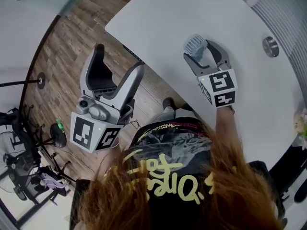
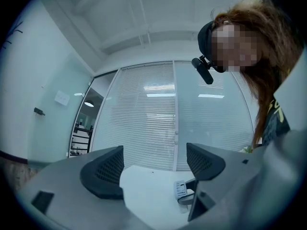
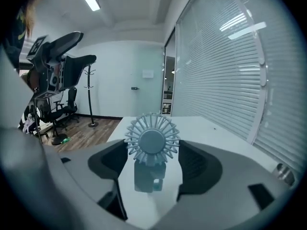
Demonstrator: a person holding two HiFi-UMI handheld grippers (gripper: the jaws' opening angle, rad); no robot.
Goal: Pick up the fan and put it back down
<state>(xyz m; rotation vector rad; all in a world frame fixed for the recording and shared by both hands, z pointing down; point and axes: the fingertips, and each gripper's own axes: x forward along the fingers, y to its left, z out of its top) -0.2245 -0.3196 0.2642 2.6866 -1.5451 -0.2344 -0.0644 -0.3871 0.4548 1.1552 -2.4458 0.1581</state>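
A small pale blue-grey fan [image 1: 195, 43] with a round ribbed head stands upright between the jaws of my right gripper [image 1: 200, 52] over the white table [image 1: 158, 23]. In the right gripper view the fan [image 3: 152, 140] fills the gap, and both pads of the right gripper [image 3: 153, 166] lie against the rim of its head. My left gripper [image 1: 120, 59] hangs open and empty over the wooden floor, left of the table's edge. From the left gripper [image 2: 153, 169] view, the fan [image 2: 181, 189] shows small, beyond the jaws.
A round metal grommet [image 1: 270, 46] sits in the table at the far right. Black office chairs and stands [image 1: 19, 171] crowd the floor at lower left. A coat stand [image 3: 90, 90] rises beyond the table, and blinds [image 3: 225, 80] cover the glass wall.
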